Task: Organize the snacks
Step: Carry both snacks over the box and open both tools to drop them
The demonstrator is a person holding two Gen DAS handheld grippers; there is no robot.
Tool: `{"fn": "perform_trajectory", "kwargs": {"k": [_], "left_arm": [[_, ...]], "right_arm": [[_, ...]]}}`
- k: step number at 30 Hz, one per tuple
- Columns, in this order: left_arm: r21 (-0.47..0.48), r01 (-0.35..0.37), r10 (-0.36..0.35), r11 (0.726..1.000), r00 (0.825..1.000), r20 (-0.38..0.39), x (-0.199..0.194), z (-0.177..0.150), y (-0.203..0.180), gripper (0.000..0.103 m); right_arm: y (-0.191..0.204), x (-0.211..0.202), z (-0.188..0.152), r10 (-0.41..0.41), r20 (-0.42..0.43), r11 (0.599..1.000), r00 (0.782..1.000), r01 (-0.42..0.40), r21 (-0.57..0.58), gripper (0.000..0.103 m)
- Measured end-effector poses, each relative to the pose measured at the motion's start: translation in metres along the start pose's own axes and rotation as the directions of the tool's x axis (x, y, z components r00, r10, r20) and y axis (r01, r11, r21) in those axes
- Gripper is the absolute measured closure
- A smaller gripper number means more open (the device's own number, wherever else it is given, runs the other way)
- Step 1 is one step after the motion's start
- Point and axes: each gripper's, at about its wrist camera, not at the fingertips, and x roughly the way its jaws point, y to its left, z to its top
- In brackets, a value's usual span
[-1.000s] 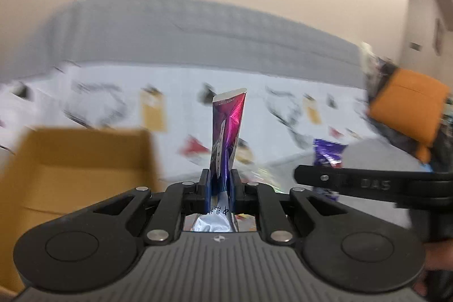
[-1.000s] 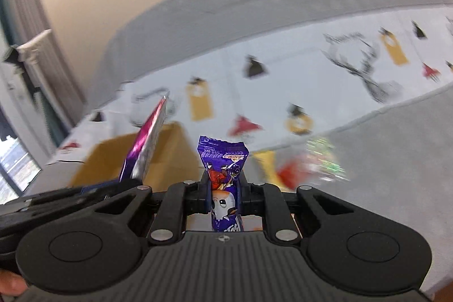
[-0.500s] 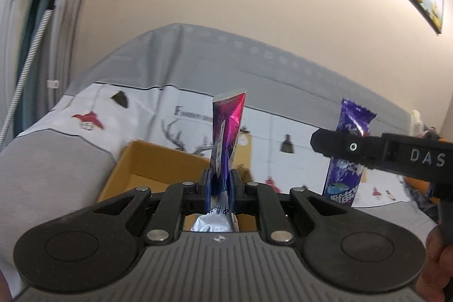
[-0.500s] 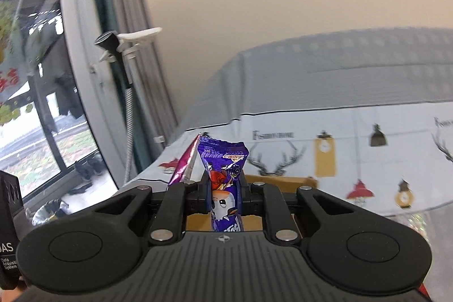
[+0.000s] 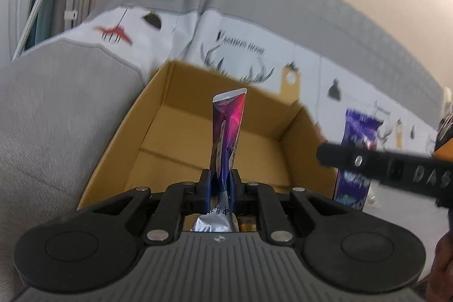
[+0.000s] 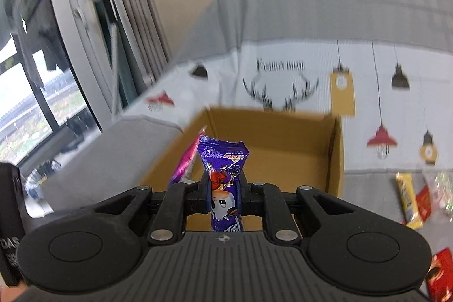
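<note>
Left wrist view, L to R: grey upholstered surface; open cardboard box, brown, standing on it, w/ a printed cloth (deer, lamps, blurred lettering) behind. Left gripper centre frame, jaws clenched on a pink-purple sachet; sachet stands upright from the jaws, silver seal at top, silver lower end w/ black print showing below the fingers, held above the box interior. At R, the right gripper crosses the frame as a black bar marked "DAS", carrying a purple snack pack just beside the box's R wall; blurred.

Right wrist view, L to R: window and curtain at far L; grey surface; tip of the sachet seen as a pink sliver at the box's L wall. Right gripper centre frame, fingers closed on the purple snack pack, cartoon face on wrapper, crimped top edge up, over the near part of the box. Printed cloth beyond. Far R, on the grey surface: yellow wrapper, red packet, a clear crinkled wrapper; another red pack at lower R corner. All well apart from the box.
</note>
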Motion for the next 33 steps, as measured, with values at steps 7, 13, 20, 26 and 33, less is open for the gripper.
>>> {"fn": "perform_trajectory", "kwargs": {"k": [7,13,20,26,33], "left_arm": [[0.005,-0.025,0.025,1.0,0.997,-0.069,0.027,-0.012,0.016,0.09],[0.04,-0.049,0.053,0.998,0.993,-0.108,0.043,-0.017,0.019,0.09],[0.072,-0.082,0.091,0.994,0.988,-0.124,0.05,-0.021,0.017,0.089],[0.012,-0.069,0.07,0.998,0.993,-0.098,0.032,-0.014,0.018,0.021],[0.083,-0.006,0.003,0.997,1.0,0.029,-0.018,-0.01,-0.037,0.007]], "right_arm": [[-0.011,0.054,-0.032,-0.032,-0.149,0.999,0.988,0.034,0.014,0.087],[-0.004,0.072,-0.048,-0.03,-0.223,1.0,0.974,0.028,-0.012,0.087],[-0.004,0.078,-0.051,-0.056,-0.223,0.998,0.973,0.047,-0.044,0.087],[-0.023,0.057,-0.047,0.004,-0.154,0.995,0.988,0.011,0.095,0.042],[-0.072,-0.024,-0.051,0.059,0.058,0.968,0.997,-0.071,0.239,0.0]]}}
